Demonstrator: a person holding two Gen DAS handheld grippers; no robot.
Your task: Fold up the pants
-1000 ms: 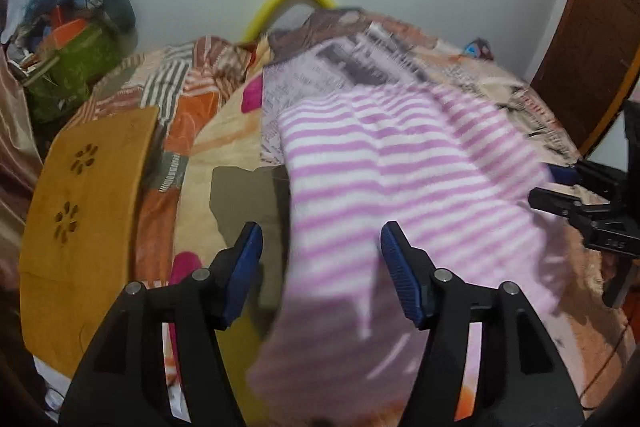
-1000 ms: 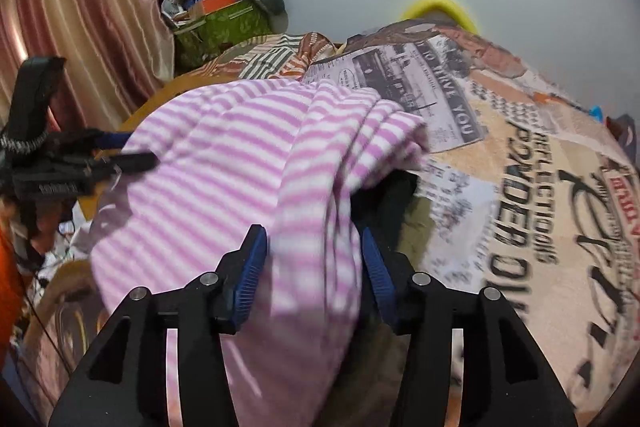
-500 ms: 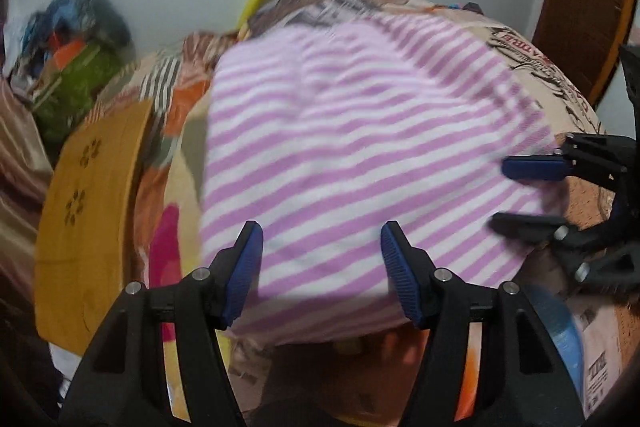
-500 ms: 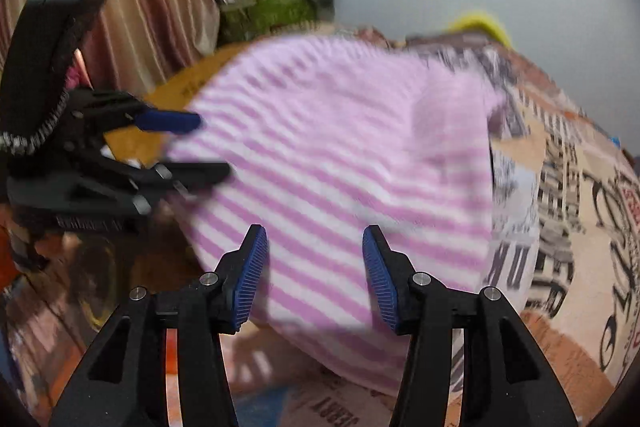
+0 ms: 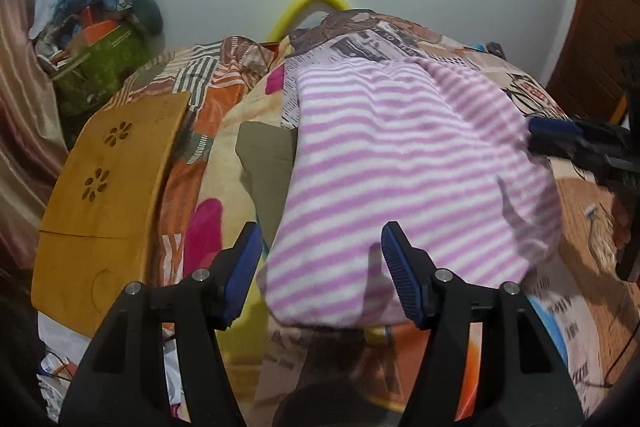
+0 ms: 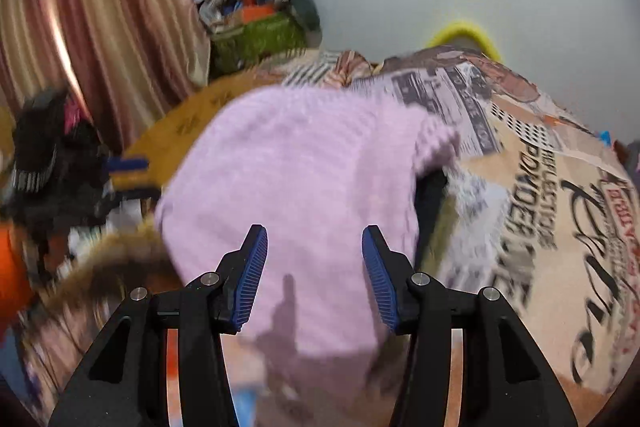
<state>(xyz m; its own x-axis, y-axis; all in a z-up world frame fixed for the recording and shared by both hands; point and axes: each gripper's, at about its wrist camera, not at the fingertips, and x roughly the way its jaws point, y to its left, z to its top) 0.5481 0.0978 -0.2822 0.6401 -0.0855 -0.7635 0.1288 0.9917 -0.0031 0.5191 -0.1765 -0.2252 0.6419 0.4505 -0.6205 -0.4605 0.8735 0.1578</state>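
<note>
Printed bedspread [image 5: 472, 47] fills the frame; pink-striped pants [image 5: 400, 163] lie centred, long axis running bottom to top. Left gripper [image 5: 322, 275] and right gripper [image 6: 314, 277] open, gripping nothing.

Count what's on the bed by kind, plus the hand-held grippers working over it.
Striped pink-and-white pants: 1
Wooden lap tray: 1
Printed bedspread: 1
Hand-held grippers: 2, left hand-held gripper, right hand-held gripper
Total: 5
</note>
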